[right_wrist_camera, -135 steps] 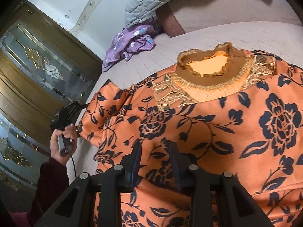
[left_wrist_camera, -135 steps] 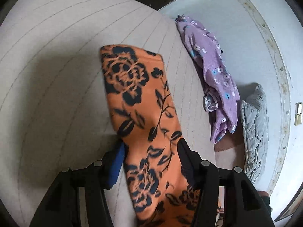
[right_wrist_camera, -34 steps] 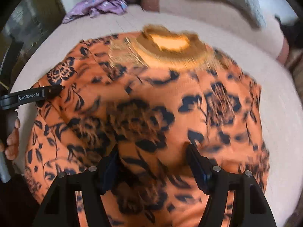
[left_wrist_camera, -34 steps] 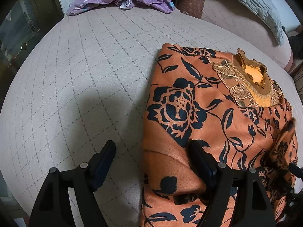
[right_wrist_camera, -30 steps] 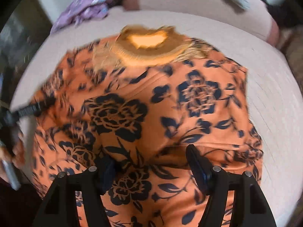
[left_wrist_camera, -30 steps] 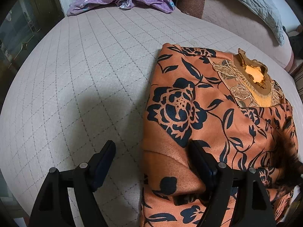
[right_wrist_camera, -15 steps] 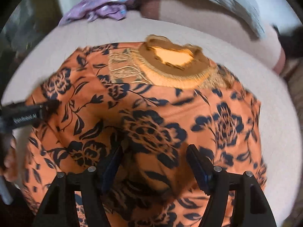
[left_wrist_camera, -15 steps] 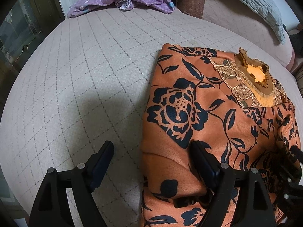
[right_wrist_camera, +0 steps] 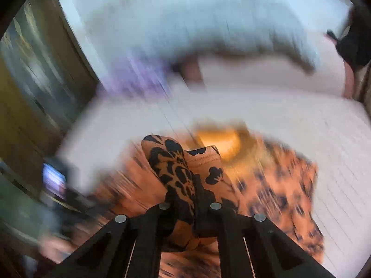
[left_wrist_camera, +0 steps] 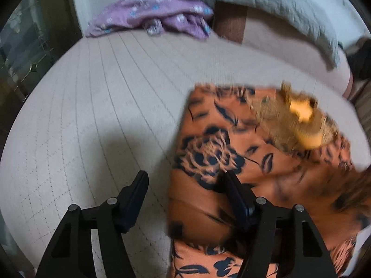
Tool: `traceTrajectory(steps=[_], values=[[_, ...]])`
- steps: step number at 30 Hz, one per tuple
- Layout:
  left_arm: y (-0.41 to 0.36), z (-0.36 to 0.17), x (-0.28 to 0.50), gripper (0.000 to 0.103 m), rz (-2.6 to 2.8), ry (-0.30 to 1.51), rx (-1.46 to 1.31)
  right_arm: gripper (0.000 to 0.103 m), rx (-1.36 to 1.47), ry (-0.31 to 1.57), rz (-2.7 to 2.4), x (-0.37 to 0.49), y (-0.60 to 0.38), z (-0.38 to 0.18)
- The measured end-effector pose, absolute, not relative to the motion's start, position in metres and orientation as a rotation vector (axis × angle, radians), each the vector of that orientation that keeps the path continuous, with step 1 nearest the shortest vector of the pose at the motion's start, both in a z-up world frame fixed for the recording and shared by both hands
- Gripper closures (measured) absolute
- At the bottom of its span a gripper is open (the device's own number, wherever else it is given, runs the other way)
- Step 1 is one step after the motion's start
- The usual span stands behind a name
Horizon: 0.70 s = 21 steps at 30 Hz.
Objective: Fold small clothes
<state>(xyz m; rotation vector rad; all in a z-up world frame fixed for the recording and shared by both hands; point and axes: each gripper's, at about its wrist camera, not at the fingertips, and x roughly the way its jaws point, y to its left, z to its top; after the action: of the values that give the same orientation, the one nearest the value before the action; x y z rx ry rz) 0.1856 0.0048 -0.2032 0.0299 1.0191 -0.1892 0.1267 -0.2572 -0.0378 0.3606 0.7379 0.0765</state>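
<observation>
garment [left_wrist_camera: 231,153]: lies on bed [left_wrist_camera: 104,106], right half of left wrist view
left gripper [left_wrist_camera: 185,185]: over garment's left edge (one finger each side)
crumpled cloth [left_wrist_camera: 150,16]: far end of bed, behind garment
pillow [left_wrist_camera: 266,2]: right of cloth

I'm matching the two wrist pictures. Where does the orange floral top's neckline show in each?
Left wrist: neckline at right, above centre, blurred.
Right wrist: neckline near centre, blurred, behind the fabric bunched in the right gripper.
Shared landmark: purple garment, upper left in both.
</observation>
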Motion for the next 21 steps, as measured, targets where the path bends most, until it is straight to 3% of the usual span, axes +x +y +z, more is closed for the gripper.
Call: traceTrajectory(steps=[3,5,7,10,12,15,21], values=[[0.007,-0.197,0.184,0.034,-0.168,0.967,0.02,0.098,0.444,0.403,0.159,0.081,-0.279,-0.005],[0.002,-0.201,0.184,0.034,-0.166,0.974,0.045,0.098,0.484,0.339,0.123,0.064,-0.3,-0.023],[-0.003,-0.209,0.185,0.034,-0.168,1.001,0.071,0.096,0.544,0.429,0.031,0.061,-0.333,-0.074],[-0.01,-0.215,0.185,0.034,-0.167,1.019,0.097,0.094,0.803,0.823,-0.172,0.07,-0.387,-0.168],[-0.012,-0.214,0.186,0.034,-0.166,1.017,0.092,0.094,1.022,0.955,-0.264,0.058,-0.417,-0.205],[-0.017,-0.211,0.186,0.034,-0.162,0.996,0.08,0.082,0.915,0.831,-0.328,0.045,-0.426,-0.176],[-0.043,-0.202,0.172,0.034,-0.198,0.897,0.169,0.082,0.725,0.697,-0.392,0.04,-0.423,-0.141]])
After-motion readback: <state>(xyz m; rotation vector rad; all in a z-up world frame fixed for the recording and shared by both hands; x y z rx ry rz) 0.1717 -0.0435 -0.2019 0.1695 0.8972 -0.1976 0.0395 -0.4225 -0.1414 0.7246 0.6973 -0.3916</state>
